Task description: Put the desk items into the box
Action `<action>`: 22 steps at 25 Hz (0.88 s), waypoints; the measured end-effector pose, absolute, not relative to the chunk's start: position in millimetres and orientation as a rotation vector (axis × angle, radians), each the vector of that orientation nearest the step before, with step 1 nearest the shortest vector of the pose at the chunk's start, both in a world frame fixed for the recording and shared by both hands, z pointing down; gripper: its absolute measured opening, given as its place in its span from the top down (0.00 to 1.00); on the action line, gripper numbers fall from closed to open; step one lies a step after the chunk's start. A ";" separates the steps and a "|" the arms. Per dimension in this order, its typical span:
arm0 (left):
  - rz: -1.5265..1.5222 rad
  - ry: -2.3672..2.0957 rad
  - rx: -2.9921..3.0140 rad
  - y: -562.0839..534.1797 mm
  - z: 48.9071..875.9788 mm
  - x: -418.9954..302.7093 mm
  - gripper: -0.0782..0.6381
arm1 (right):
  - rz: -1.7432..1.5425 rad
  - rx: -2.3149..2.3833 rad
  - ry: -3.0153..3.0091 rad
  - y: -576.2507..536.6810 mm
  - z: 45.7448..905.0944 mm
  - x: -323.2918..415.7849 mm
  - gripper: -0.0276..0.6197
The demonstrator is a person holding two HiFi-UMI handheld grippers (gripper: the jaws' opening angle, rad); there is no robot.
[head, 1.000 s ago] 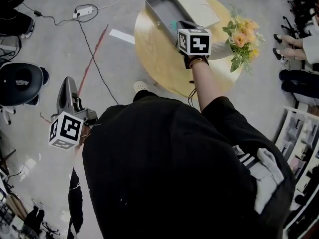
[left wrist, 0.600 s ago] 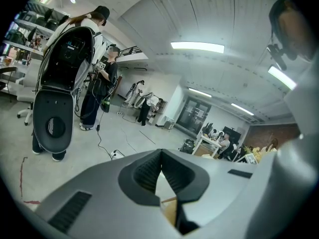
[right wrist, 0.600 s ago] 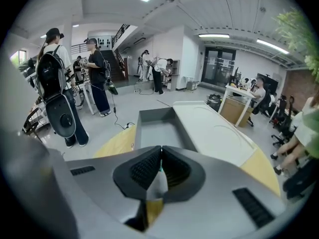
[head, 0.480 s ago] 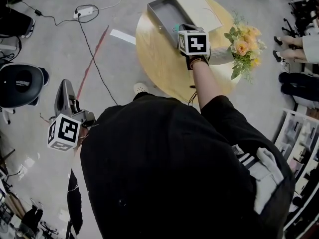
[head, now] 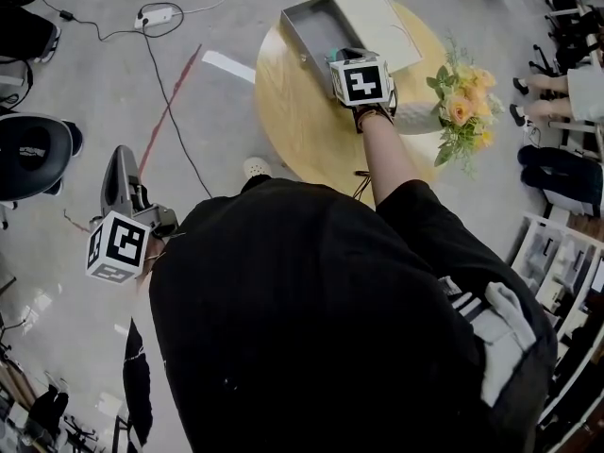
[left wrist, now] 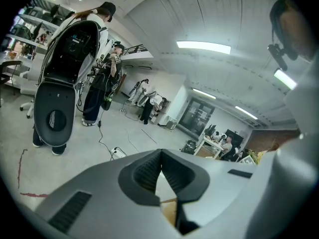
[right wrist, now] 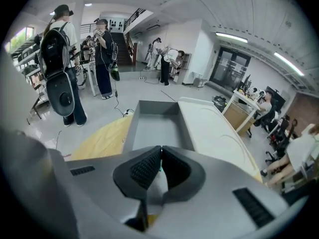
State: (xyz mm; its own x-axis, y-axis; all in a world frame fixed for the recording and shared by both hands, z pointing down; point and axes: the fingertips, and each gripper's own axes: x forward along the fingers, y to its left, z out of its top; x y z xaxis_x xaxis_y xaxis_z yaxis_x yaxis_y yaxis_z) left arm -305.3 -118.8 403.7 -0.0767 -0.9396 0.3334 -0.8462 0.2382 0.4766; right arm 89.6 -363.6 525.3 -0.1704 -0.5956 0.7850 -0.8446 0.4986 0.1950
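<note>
R claw [right wrist: 160, 156] is pinching tight on a small item [right wrist: 158, 183]. It's pale, w/ a teal bit peeking near the tips; can't tell what it is. I'm holding it just short of the box [right wrist: 154, 128], at the near rim, pointing into the open tray. From the head view the claw is hanging over the near end of the box, not yet down inside.

The box is sitting open. Its floor is looking bare as far as I can see, though the near end is hiding behind my jaws. The lid [right wrist: 214, 133] is lying flat, touching the box on its right. Both are resting on the round table [right wrist: 102, 138]. Flowers [head: 460, 102] are standing right of the box, beyond the lid & apart from it.

L claw [left wrist: 161, 153] is hanging well away from the box, off the table, down at my side. Its jaws are pressing together w/ nothing between; only floor and a sliver of table are showing thru the gap.

Progress, my guess: early. Nothing seems to be in the box yet, and this item is the one going in now. I'm not seeing other loose desk items near the box, but my arm & body are covering part of the table, so what's left is unclear.
</note>
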 end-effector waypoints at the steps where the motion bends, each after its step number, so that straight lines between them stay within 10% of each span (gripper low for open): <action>1: -0.210 -1.939 1.626 -120.0 404.8 -304.6 0.88 | 0.358 1.182 -1.872 -364.5 527.0 88.2 0.94; 22: -0.180 -1.918 1.603 -130.7 416.0 -298.8 0.88 | 0.288 1.060 -1.900 -374.5 545.8 72.8 0.94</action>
